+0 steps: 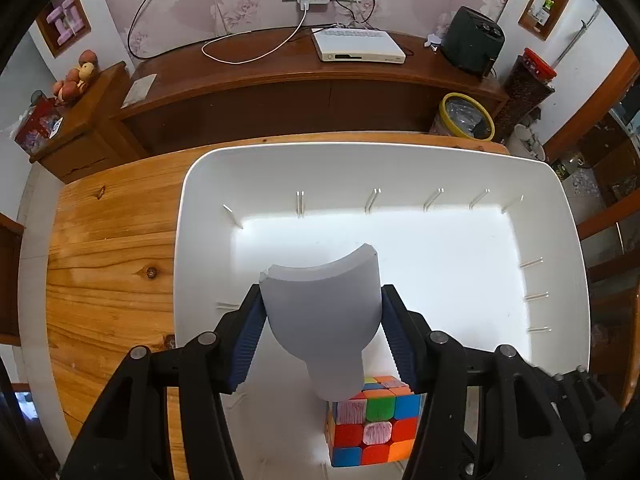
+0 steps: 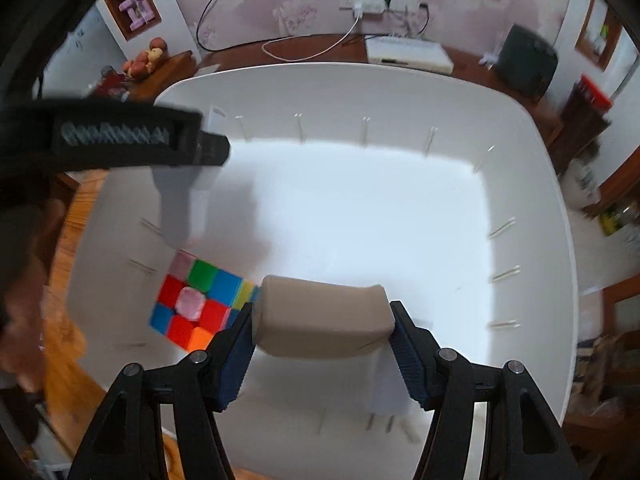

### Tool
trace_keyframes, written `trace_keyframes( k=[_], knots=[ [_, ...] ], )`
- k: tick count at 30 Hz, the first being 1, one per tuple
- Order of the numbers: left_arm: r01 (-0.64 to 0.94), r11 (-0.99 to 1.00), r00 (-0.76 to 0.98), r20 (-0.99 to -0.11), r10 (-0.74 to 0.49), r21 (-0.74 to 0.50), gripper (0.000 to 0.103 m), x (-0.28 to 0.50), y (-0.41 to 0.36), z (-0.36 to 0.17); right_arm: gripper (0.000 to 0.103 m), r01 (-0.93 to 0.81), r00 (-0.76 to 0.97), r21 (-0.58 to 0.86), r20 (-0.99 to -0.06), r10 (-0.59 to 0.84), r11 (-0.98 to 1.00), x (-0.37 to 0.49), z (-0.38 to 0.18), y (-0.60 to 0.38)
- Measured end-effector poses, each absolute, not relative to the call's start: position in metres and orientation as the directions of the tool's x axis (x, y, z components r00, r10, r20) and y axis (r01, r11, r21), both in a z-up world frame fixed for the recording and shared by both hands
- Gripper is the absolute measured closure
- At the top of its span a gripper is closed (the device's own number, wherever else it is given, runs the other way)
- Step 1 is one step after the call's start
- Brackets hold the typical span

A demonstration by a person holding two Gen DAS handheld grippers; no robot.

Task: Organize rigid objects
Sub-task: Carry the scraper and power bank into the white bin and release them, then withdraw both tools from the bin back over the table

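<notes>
A large white bin (image 1: 568, 240) sits on a wooden table (image 1: 112, 248). My left gripper (image 1: 322, 304) is shut on a grey scoop-shaped object (image 1: 324, 312) and holds it above the bin's near left part. A Rubik's cube (image 1: 370, 420) rests on the bin floor just below it. My right gripper (image 2: 322, 316) is shut on a beige rounded block (image 2: 320, 318) and holds it over the bin (image 2: 552, 208). In the right wrist view the cube (image 2: 200, 304) lies to the block's left, and the left gripper (image 2: 132, 136) with the grey object (image 2: 180, 200) is blurred at upper left.
A dark wooden shelf unit (image 1: 280, 80) stands behind the table with a white set-top box (image 1: 356, 46), a black appliance (image 1: 472, 40) and cables. A yellow-rimmed tub (image 1: 466, 116) stands past the bin's far right corner. A fruit ornament (image 1: 76, 76) sits on a side cabinet.
</notes>
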State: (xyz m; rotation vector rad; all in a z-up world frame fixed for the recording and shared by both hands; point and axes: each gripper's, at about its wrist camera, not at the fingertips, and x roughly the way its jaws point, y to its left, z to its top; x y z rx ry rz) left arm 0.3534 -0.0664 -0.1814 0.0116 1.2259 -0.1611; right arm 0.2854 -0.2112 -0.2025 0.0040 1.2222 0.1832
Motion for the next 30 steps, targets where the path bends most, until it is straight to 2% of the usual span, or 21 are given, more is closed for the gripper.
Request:
trace_keyframes(
  k=[1,2,6,20,30],
  knots=[
    [0.133,0.987,0.325,-0.937,-0.125,-0.086,0.039,0.352,-0.066,-0.18,0.027,-0.132,0.338,0.103,-0.93,0.143,0.986,0.284,-0.2,-0.214],
    [0.136,0.986,0.328,-0.935,-0.132,-0.091,0.031,0.349,-0.066,-0.177,0.026,-0.132,0.344,0.103,-0.928,0.143,0.986,0.282,-0.197,-0.214],
    [0.163,0.983,0.374,-0.917,-0.139,-0.083,0.014,0.334,-0.065,-0.157,0.026,-0.129,0.353,0.118,-0.923,0.156,0.985,0.27,-0.187,-0.22],
    [0.23,0.969,0.452,-0.873,-0.185,-0.087,0.014,0.236,-0.023,-0.082,0.026,-0.118,0.445,0.106,-0.883,0.148,0.987,0.184,-0.129,-0.212],
    [0.264,0.959,0.469,-0.854,-0.225,-0.108,0.014,0.151,0.005,-0.053,0.026,-0.089,0.525,0.116,-0.839,0.146,0.989,0.105,-0.091,-0.205]
  ],
)
